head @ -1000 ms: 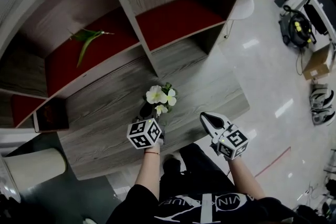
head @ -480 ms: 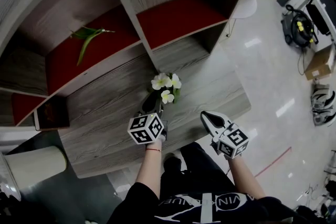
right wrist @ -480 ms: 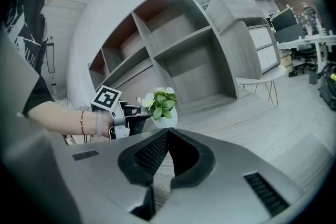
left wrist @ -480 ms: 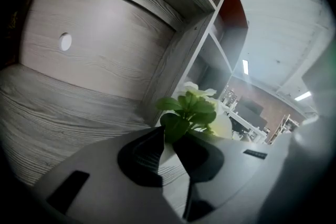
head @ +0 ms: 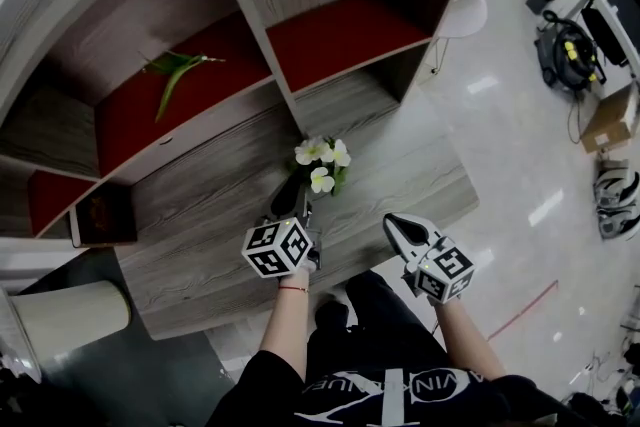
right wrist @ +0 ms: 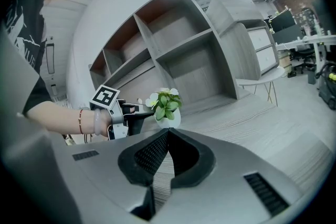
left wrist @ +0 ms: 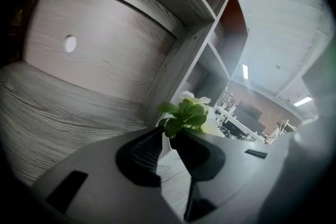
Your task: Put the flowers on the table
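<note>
- Left hand-held gripper (head: 301, 196) pinches the small white pot of flowers (head: 322, 161) at its jaw tips, over the desk (head: 200, 215)
- Right hand-held gripper (head: 397, 224), jaws pressed together and empty, sits beside it, apart

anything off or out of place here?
One thing: a loose green leafy stem lies flat on the red shelf at the head view's left, with no pot. The flower pot is upright in the left gripper jaws over the table; nothing spilled.
</note>
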{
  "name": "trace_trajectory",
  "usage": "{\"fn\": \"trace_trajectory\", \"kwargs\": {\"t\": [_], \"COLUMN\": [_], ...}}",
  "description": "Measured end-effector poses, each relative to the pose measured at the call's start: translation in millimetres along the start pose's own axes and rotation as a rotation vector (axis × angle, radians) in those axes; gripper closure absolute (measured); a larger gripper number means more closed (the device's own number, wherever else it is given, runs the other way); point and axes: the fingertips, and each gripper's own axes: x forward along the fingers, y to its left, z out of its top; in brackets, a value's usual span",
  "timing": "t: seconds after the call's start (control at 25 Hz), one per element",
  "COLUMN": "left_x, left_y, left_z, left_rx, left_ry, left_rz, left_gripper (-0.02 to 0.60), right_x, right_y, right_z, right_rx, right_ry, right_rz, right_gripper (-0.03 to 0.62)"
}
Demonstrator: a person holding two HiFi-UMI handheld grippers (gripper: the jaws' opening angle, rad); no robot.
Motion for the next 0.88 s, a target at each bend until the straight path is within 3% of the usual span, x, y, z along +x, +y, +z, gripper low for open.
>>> {"fn": "trace_trajectory", "kwargs": {"t": [0.56,0.88], "left_x": [-30,-53], "left_y": [5,6], "left_z": [5,14], "left_rx": [-0.016,0.023], "left_ry": [-0.018,-0.037], "left_rz": [-0.015,-0.024], "left_gripper": [0.512,0.512], "right_x": [-4,-9], "right_y": [19,28], "right_z": [4,18], "right_rx": [-0.003,-0.019], "right_ry": [-0.032,-0.072], "right_rz": [-0.008,-0.034], "right_gripper": [0.583,0.583]}}
